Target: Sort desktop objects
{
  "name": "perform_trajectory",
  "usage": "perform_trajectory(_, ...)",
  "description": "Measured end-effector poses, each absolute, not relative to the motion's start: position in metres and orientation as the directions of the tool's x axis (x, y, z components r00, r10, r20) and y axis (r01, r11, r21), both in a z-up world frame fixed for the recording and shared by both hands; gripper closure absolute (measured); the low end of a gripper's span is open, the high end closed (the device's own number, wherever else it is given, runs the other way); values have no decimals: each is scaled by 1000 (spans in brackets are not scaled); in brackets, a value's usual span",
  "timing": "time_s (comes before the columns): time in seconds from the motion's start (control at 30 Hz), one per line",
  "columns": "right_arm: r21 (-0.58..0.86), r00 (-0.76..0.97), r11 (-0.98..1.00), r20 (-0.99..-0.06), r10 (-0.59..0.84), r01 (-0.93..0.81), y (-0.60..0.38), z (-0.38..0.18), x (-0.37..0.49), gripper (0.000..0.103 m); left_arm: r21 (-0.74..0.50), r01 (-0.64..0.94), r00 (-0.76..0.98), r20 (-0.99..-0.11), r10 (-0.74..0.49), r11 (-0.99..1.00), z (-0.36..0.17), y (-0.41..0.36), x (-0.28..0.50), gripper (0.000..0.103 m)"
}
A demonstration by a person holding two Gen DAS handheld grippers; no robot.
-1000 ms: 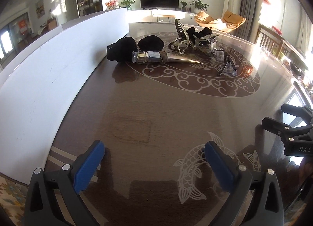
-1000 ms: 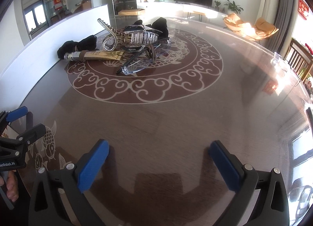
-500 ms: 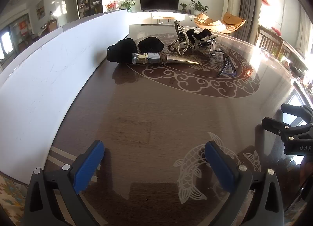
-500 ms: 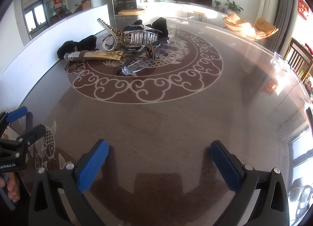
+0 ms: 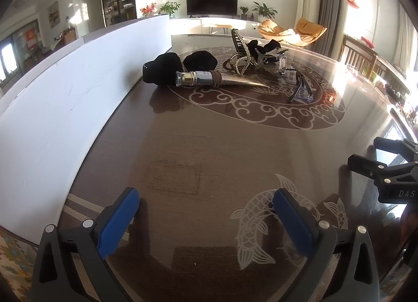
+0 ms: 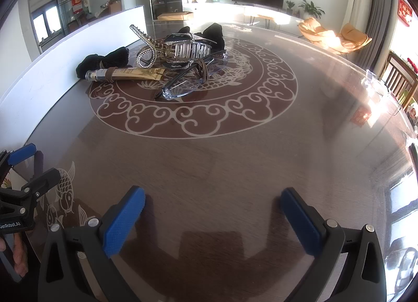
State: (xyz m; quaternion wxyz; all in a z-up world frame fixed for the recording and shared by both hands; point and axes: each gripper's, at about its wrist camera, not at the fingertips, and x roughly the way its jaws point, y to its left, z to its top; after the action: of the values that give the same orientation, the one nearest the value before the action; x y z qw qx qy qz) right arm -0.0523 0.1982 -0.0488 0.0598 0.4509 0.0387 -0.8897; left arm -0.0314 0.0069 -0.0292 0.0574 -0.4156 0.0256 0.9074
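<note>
Sorting not yet begun: gold tube [image 6: 130,75], glasses [image 6: 188,85], hair clip [image 6: 190,49] lying heaped together; left gripper [image 5: 206,213] and right gripper [image 6: 213,210] hovering spread wide, empty.

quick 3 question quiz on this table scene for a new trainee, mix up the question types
1. True or false: the left hand-held gripper holds the gold squeeze tube with a silver cap.
2. Multiple choice: what lies nearest the white board wall? A) clear-lens glasses with dark arms B) black cloth bundle C) clear toothed hair claw clip
3. Fill in: the right hand-held gripper hovers over the dark patterned table with its jaws ____.

Key
1. False; its jaws are apart and hold nothing, and the tube lies in the pile.
2. B
3. open
</note>
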Motion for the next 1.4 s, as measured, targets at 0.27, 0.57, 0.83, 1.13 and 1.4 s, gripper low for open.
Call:
perform_trajectory(0.27, -15, -586, -990, -807, -71, 141, 198, -49, -52, 0, 3, -126, -647, -759, 80, -992, -29, 7, -30, 0)
perform_trajectory(0.57, -15, -586, -990, -807, -71, 141, 198, -49, -52, 0, 3, -102, -636, -769, 62, -995, -28, 8, -31, 0)
perform_trajectory(0.83, -15, -586, -990, -807, -71, 141, 198, -49, -52, 0, 4, -130, -639, -765, 81, -991, -28, 7, -30, 0)
perform_trajectory(1.13, -15, -586, -990, -807, -71, 141, 198, -49, -52, 0, 6, -134, -642, -762, 82, -991, -29, 7, -30, 0)
perform_trajectory(1.4, -15, -586, -990, -807, -71, 141, 198, -49, -52, 0, 5, -140, -644, -760, 87, -990, -29, 7, -30, 0)
